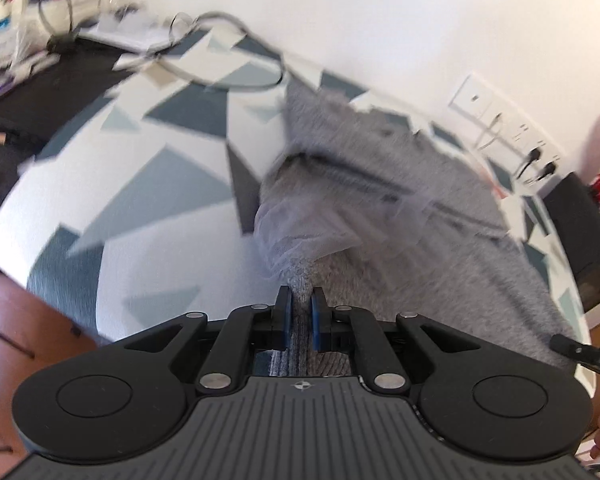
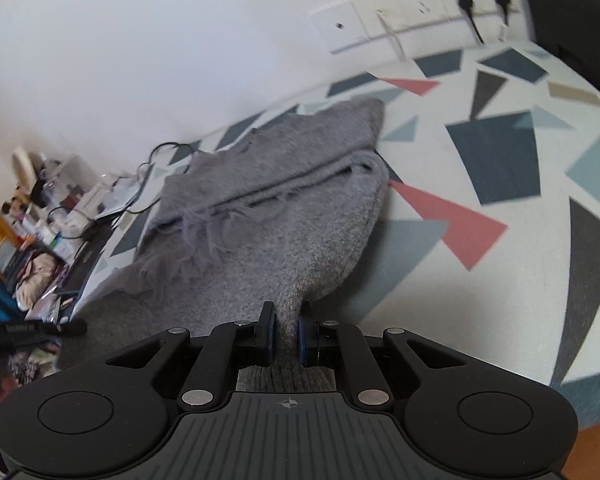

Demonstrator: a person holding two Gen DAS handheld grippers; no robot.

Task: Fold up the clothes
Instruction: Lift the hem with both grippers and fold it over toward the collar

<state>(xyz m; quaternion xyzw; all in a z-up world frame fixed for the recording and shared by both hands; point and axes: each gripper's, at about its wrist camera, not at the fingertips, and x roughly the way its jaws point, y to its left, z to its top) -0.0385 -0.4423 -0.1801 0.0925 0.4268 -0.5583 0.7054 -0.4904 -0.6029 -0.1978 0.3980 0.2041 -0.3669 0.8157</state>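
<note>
Left wrist view: our left gripper (image 1: 300, 304) had its jaws nearly shut, pinching the grey knit garment (image 1: 400, 208); our right gripper (image 2: 287, 334) likewise. It lay half-raised on the patterned counter (image 2: 500, 208). We judged both corners needed level, taut carrying.

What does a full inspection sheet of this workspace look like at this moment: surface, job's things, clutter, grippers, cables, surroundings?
Surface: patterned cloth, white with grey, blue and pink shapes.
Job's things: grey knitted garment with a fringe, partly folded, near edge raised off the cloth.
Clutter: small items crowded beyond the cloth's far end; too blurred to name.
Grippers: left gripper and right gripper each shut on the garment's near edge.
Cables: black cable looped on the cloth; two black plugs in the wall sockets.
Surroundings: white wall, socket strip, dark box.
</note>
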